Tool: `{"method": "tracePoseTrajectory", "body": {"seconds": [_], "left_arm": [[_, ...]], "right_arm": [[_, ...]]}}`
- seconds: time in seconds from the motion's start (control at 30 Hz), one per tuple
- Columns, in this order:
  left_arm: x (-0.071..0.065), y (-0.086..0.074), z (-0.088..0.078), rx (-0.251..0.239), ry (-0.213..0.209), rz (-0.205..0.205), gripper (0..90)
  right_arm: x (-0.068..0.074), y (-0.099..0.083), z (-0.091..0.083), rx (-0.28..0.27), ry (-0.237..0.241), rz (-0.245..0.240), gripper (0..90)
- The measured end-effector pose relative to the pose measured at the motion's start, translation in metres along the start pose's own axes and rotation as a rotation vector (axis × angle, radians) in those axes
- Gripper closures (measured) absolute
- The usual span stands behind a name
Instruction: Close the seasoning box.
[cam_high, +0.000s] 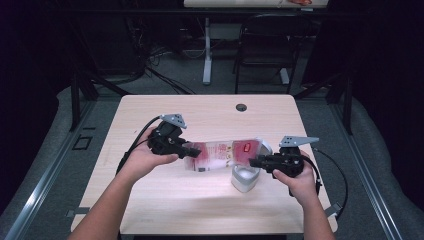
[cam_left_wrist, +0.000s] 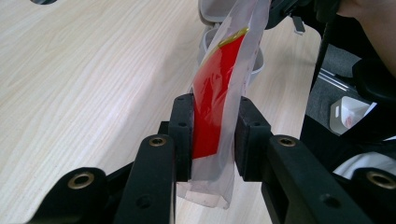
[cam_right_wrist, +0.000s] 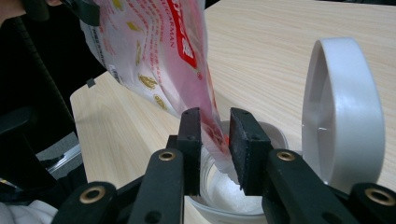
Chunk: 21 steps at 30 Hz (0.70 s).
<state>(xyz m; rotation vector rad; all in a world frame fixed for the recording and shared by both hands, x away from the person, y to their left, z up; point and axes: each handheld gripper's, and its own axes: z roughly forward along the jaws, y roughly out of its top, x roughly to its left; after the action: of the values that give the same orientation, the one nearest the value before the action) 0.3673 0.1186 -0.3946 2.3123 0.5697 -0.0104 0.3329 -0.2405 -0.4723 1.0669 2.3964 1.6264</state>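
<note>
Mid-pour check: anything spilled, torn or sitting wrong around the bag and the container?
Nothing stands out. The bag hangs between the left gripper and right gripper, its lower corner over the open white container. The lid stands upright; no spill shows on the table.

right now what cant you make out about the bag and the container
- High view: the bag print is too small and blurred to read.
- Left gripper view: the white container is cut by the top edge and hidden behind the bag.
- Right gripper view: the container's floor sits behind the right gripper; its contents are unclear.
</note>
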Motion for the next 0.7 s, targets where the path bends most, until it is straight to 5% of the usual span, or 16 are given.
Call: {"method": "tracePoseTrajectory", "body": {"seconds": [0.7], "left_arm": [[0.015,-0.034,0.011,-0.066,-0.035,-0.026,71.0]], "right_arm": [[0.005,0.001,0.000,-0.081,0.039,-0.022,87.0]]}}
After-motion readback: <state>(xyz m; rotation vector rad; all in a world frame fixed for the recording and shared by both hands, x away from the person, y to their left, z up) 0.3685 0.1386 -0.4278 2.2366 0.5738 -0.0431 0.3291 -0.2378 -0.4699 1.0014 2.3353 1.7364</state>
